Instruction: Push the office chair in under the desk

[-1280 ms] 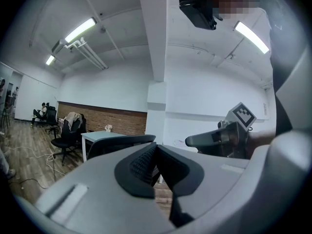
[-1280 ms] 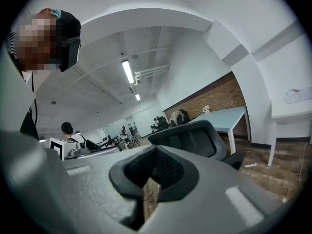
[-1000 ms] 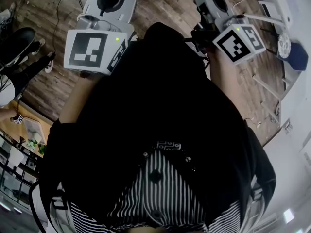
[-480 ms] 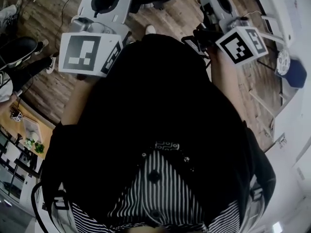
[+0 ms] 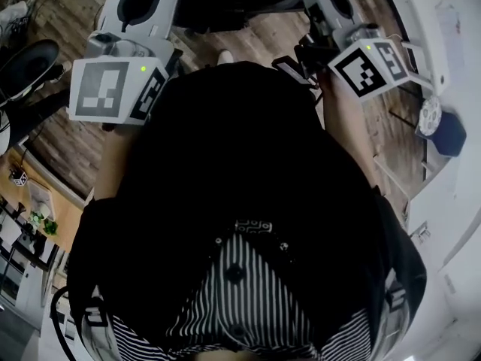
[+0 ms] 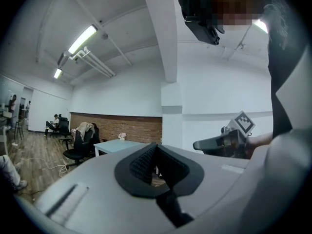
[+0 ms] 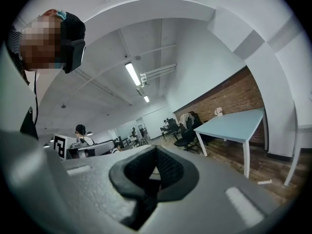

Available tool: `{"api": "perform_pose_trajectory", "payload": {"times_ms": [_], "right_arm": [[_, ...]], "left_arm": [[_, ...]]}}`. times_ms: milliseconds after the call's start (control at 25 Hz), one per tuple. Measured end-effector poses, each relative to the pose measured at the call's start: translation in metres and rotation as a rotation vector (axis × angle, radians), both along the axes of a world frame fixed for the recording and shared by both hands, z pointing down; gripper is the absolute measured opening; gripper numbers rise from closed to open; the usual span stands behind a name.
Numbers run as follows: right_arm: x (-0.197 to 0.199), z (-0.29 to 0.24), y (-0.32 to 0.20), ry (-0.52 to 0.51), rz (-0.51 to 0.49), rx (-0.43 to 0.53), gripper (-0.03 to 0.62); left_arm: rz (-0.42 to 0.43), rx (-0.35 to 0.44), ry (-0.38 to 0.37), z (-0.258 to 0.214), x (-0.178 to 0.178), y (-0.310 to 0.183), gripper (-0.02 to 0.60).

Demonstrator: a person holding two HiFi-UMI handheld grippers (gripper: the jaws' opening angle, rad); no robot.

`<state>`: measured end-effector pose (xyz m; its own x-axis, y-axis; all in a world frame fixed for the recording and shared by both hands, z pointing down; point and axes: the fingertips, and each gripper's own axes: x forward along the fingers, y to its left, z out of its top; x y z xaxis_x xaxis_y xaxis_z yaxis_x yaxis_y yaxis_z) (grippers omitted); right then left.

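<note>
Left claw (image 6: 155, 162) and right claw (image 7: 155, 165) both clenched, nothing between the pads. Held close in at either side of the chair (image 5: 233, 2), at the head view's top edge. White table (image 5: 440, 28) edge along the right. Open wooden floor (image 5: 60, 138) to the left.
</note>
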<state>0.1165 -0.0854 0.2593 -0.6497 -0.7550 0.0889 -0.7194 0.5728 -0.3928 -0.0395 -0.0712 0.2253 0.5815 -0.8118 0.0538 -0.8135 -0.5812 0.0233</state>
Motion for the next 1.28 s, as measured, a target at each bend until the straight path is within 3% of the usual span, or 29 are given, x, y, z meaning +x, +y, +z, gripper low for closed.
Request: {"api": "perform_pose_trajectory", "payload": {"times_ms": [280,800,1160,1280], "right_arm": [[0.004,0.002,-0.019,-0.014,-0.035,-0.012,0.000],[-0.013,-0.001,-0.024,0.000,0.005,-0.031,0.000],[-0.015,0.000,-0.027,0.024,0.008,-0.030,0.001],[-0.010,0.002,-0.026,0.016,0.021,-0.041,0.001]], "left_arm": [[-0.050,-0.063,0.015,0.012,-0.010,-0.020,0.002],[0.048,-0.098,0.018,0.012,-0.026,-0.029,0.002],[0.016,-0.137,0.044,0.025,-0.068,-0.037,0.002],[0.066,-0.131,-0.008,0.034,-0.073,-0.037,0.002]]}}
